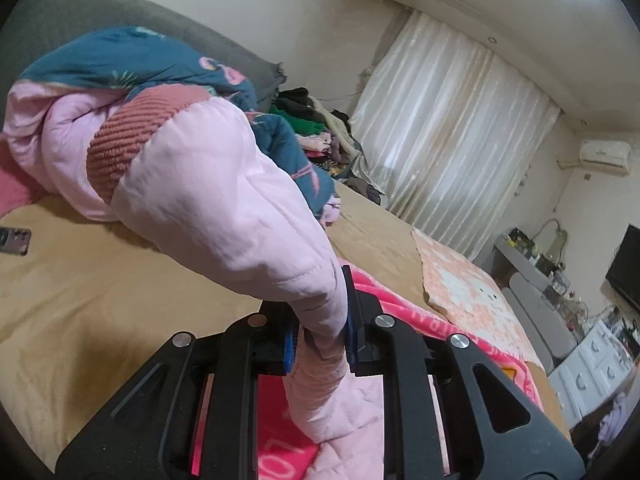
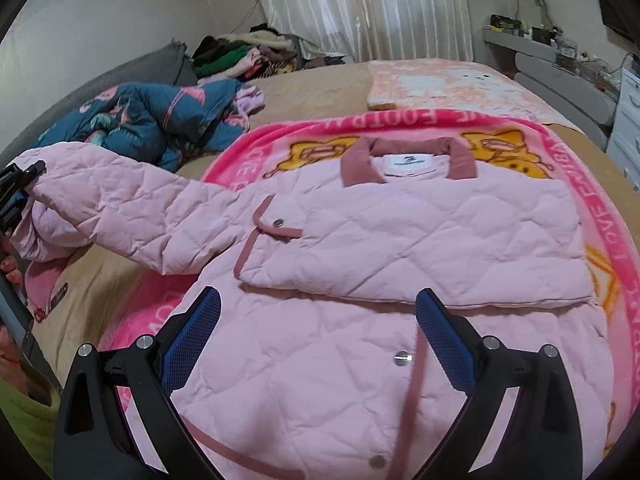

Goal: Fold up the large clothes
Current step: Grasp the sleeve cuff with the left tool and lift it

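Observation:
A pink quilted jacket (image 2: 400, 248) with a dusty-rose collar (image 2: 408, 160) lies front up on a bright pink blanket (image 2: 580, 168) on the bed. Its right side is folded in over the chest. My left gripper (image 1: 322, 336) is shut on the jacket's sleeve (image 1: 224, 200) and holds it lifted off the bed; the sleeve's ribbed rose cuff (image 1: 132, 136) hangs beyond the fingers. In the right wrist view the left gripper (image 2: 20, 196) shows at the far left, holding the stretched sleeve (image 2: 132, 208). My right gripper (image 2: 316, 340) is open and empty above the jacket's lower front.
A teal flowered quilt (image 2: 160, 120) is bunched at the head of the tan bed (image 2: 320, 80). A peach blanket (image 2: 452, 84) lies at the far side. A clothes pile (image 2: 244, 56) sits by the curtains. A phone (image 1: 14, 240) lies on the bed. A white dresser (image 2: 628, 120) stands right.

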Available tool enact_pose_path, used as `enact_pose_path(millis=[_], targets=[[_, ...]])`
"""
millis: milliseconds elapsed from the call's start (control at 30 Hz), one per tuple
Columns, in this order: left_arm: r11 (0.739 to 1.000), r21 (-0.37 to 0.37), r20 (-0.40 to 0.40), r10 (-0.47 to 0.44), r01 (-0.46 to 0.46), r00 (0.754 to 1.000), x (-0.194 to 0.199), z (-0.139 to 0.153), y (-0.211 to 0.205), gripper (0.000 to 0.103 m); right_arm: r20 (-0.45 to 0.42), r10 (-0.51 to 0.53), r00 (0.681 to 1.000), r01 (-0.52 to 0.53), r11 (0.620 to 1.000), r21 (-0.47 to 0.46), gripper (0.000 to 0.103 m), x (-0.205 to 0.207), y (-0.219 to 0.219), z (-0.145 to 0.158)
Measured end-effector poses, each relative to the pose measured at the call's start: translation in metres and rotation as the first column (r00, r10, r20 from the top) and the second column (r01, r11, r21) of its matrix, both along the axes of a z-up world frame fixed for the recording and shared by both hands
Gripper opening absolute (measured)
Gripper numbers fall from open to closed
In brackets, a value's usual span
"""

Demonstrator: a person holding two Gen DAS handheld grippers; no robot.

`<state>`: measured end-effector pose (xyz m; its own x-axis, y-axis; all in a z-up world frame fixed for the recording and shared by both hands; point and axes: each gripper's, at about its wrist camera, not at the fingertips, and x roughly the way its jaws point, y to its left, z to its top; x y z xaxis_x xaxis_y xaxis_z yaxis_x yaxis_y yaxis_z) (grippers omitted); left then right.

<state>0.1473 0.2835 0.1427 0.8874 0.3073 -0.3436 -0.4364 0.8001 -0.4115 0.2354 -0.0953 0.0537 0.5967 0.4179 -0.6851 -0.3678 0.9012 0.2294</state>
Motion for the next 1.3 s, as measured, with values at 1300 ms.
enact_pose_path(millis=[1300], targets=[[0.862, 0.152, -0.227, -0.445, 0.483, 0.866, 0.122, -0.005, -0.244, 0.011, 0.047, -0.330, 0.943, 0.322, 0.938, 0.130, 0.097, -0.011, -0.211, 0.007]])
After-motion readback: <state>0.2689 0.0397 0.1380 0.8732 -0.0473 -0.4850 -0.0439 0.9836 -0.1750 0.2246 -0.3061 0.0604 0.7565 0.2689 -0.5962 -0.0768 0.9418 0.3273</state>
